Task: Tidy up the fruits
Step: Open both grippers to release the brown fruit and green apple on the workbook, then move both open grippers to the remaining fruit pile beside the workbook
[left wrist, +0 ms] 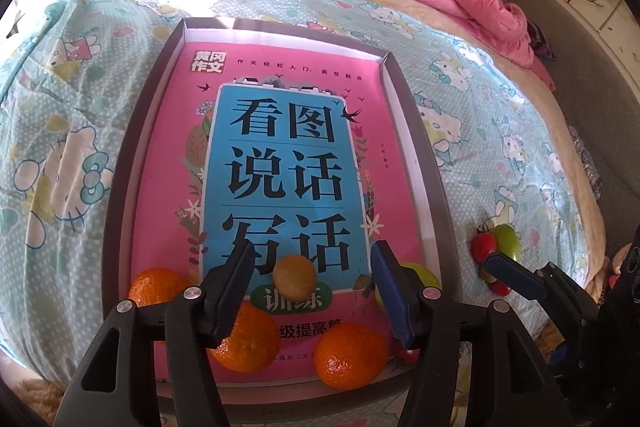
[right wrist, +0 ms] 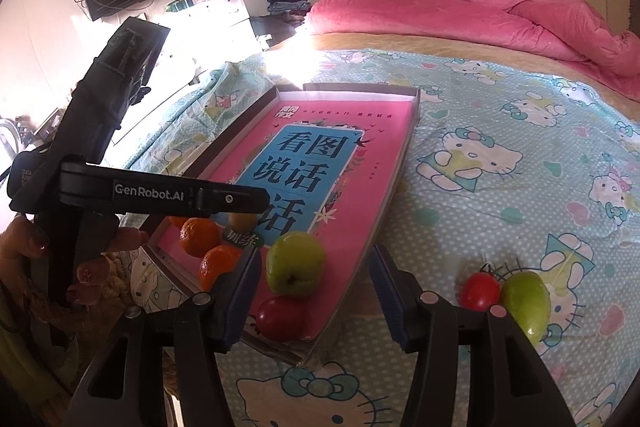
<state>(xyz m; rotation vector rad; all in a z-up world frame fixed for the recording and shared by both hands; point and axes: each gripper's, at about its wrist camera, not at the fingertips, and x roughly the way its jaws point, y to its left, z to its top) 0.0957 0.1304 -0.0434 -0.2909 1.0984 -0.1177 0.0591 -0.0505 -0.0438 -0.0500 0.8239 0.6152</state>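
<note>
jaws of both grippers apart, gripping nothing; left gripper point(left wrist: 310, 277) and right gripper point(right wrist: 314, 291) tilted down over tray point(right wrist: 390, 203).

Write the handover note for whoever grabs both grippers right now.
Left gripper: open, empty, over the small brown fruit.
Right gripper: open, empty, around the green apple and red fruit, pads not pressing.
In the tray, near end, on the book: three oranges, the brown fruit, the apple, the red fruit.
Left on the bedsheet, right of the tray: a red tomato and a green fruit; a view shows more red beside them.
</note>
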